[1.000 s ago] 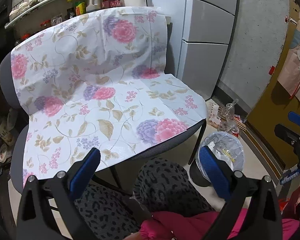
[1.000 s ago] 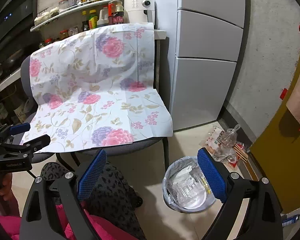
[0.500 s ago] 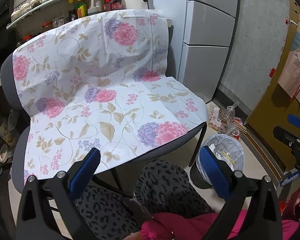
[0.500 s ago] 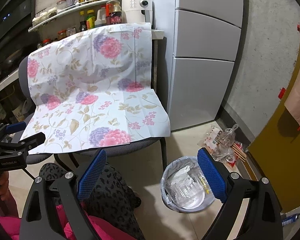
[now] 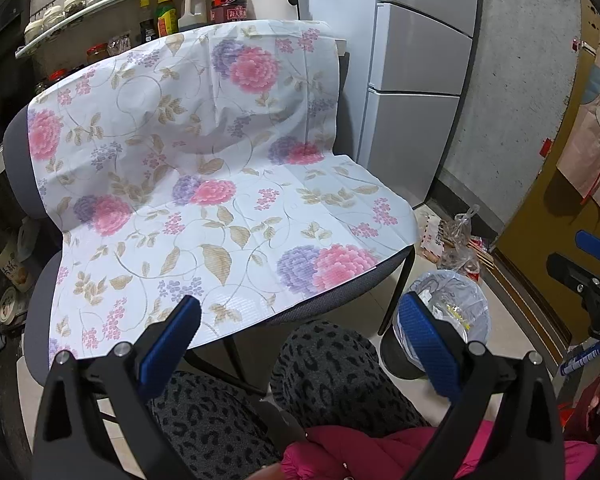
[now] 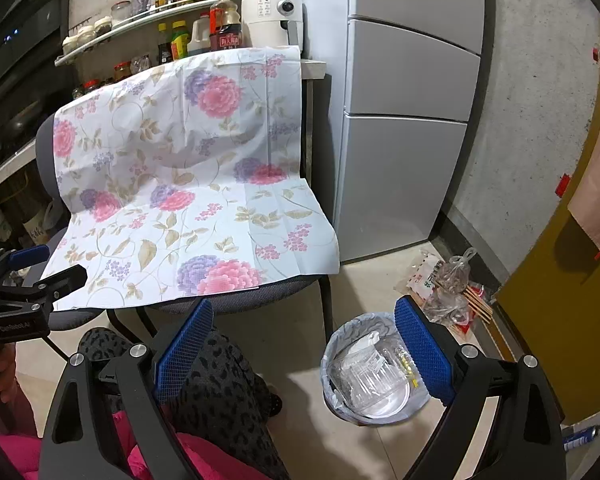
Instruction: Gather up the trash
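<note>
Left gripper (image 5: 300,326): jaws spread wide, nothing between them, held above the person's knees and facing the chair (image 5: 340,300). Right gripper (image 6: 304,340): likewise wide apart and empty. Trash bin (image 6: 340,360): stood on the floor beside the chair's front leg, lined with a bag, clear plastic packaging (image 6: 374,380) inside, just below the right gripper's right finger. Flowered sheet (image 5: 204,184): draped over the chair's seat and back. Loose bags and wrappers (image 6: 448,284): lay on the floor past the bin, near the refrigerator (image 6: 404,120).

Both wrist views face the floral-covered chair (image 5: 220,200) from nearby; right one sits farther right, sharing the bin (image 6: 374,368).
</note>
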`<state>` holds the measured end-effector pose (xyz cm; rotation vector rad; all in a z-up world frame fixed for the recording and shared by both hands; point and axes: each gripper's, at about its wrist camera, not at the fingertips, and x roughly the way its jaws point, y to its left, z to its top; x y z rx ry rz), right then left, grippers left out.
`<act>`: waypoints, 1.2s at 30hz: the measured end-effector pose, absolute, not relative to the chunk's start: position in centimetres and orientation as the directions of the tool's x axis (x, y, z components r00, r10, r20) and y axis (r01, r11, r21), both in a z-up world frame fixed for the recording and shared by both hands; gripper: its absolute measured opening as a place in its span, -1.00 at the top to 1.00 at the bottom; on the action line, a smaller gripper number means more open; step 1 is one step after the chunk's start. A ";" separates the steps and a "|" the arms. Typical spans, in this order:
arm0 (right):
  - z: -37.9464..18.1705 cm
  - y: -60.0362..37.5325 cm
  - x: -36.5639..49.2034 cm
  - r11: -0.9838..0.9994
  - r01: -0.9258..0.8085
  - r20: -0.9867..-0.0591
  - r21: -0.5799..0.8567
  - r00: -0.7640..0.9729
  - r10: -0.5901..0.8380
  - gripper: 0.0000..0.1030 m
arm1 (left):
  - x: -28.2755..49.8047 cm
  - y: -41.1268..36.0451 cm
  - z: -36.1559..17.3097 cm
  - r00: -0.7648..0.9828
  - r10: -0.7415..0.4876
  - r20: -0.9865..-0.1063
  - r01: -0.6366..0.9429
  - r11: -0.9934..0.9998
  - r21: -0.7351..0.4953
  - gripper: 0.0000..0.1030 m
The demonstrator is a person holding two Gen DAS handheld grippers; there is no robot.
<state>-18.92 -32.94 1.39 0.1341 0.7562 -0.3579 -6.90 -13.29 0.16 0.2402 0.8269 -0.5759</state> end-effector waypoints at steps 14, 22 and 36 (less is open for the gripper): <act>1.3 -33.2 -18.9 0.931 0.365 -0.693 -0.008 0.669 -0.268 -0.78 | -6.7 -13.1 0.2 0.537 -0.387 -0.750 0.568 0.823 -0.018 -0.87; 1.3 -33.2 -18.9 0.931 0.365 -0.694 -0.008 0.669 -0.268 -0.78 | -6.7 -13.1 0.2 0.538 -0.384 -0.750 0.564 0.825 -0.018 -0.87; 1.1 -33.5 -18.9 0.930 0.368 -0.695 -0.006 0.667 -0.268 -0.78 | -6.9 -13.1 0.1 0.540 -0.380 -0.751 0.560 0.829 -0.016 -0.87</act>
